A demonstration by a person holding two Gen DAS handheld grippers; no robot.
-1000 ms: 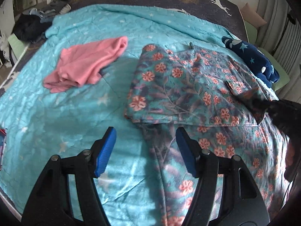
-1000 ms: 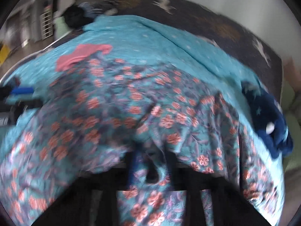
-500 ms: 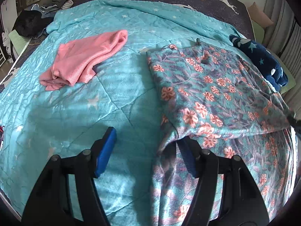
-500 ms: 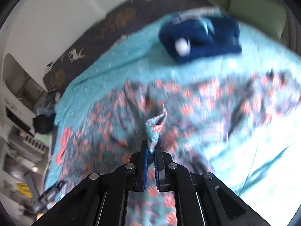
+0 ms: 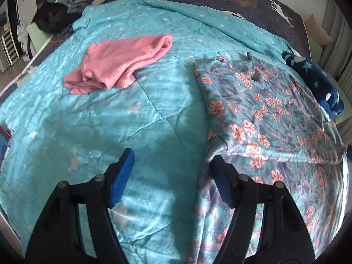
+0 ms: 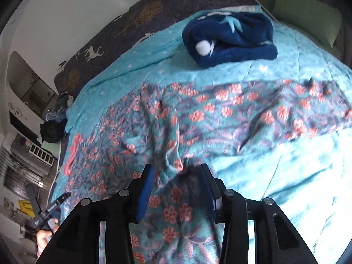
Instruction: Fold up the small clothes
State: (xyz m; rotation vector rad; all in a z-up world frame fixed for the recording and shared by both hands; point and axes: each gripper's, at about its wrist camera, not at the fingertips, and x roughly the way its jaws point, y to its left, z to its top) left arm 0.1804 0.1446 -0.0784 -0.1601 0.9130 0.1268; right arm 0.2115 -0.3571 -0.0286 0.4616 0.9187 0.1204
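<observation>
Two blue-padded fingers of the left gripper (image 5: pixel 171 173) spread wide in the left wrist view, holding nothing, hovering over the turquoise star-print quilt (image 5: pixel 123 118) just beside the near left edge of the teal floral-print fleece garment (image 5: pixel 264 114). Folded once already, by the look of it: an upper layer lying across a lower one toward the right side of the bed. Farther off, a crumpled pink knit top (image 5: pixel 118 63) and, at the far right, a rolled navy star-print plush garment (image 5: pixel 316 83). In the right wrist view, right gripper (image 6: pixel 178 187) parted, floral cloth bunched between the pads but seemingly not pinched. Probably a fold just laid down. Next, likely: fresh grips on the near edge or corners, both tools together, for a second fold.
</observation>
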